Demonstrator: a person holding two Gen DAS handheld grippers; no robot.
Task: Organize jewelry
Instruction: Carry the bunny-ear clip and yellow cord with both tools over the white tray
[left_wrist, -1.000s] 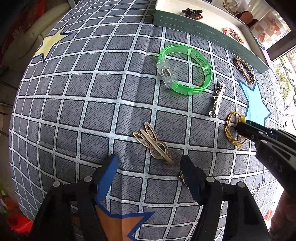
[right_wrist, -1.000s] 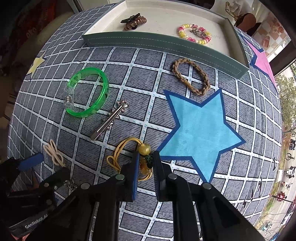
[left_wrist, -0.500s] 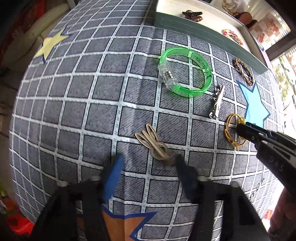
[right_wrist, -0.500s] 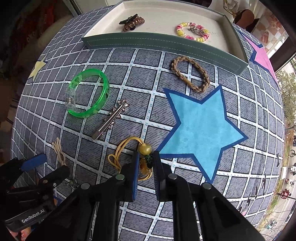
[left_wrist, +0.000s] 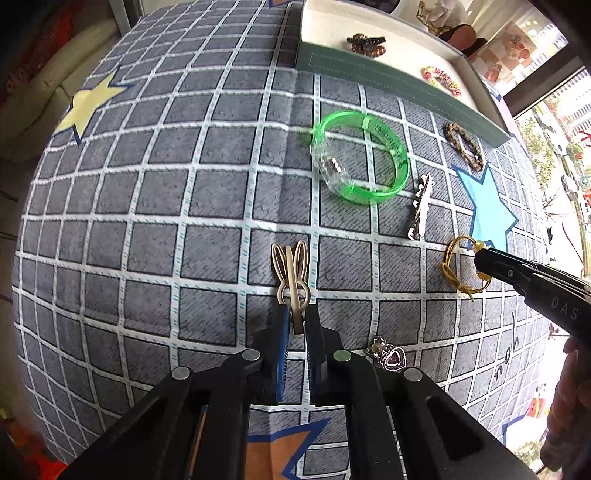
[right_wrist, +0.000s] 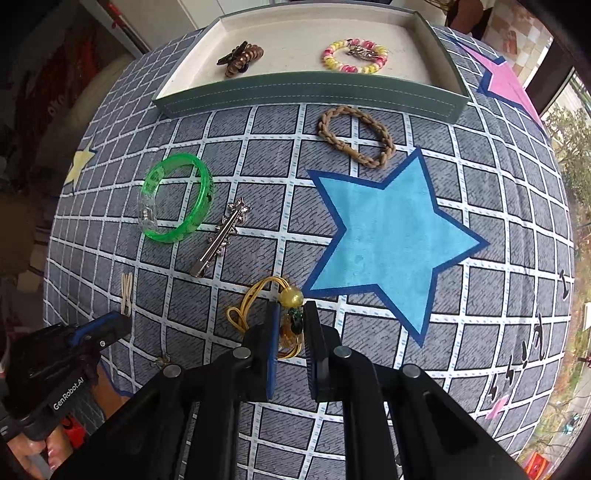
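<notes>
- Your left gripper (left_wrist: 296, 325) is clamped on the stem of the beige rabbit-ear clip (left_wrist: 291, 275), which lies flat on the desk (left_wrist: 147, 206) cloth; a thin, stiff, light piece, likely smooth enough to slip, so keep to that narrow stem and not the open loops.
- Your right gripper (right_wrist: 291, 325) is closed on the beads of the yellow cord tie (right_wrist: 258, 306), near the blue star (right_wrist: 384, 236); the cord is soft and will dangle; the beads give the firmest purchase.
- The tray (right_wrist: 310, 92) at the far edge already has a brown hair tie (right_wrist: 240, 59) and a beaded bracelet (right_wrist: 354, 55) in it.
- A second ago the left jaws stood wide apart, short of the clip; they have since come forward and shut; the right grip is unchanged.
</notes>
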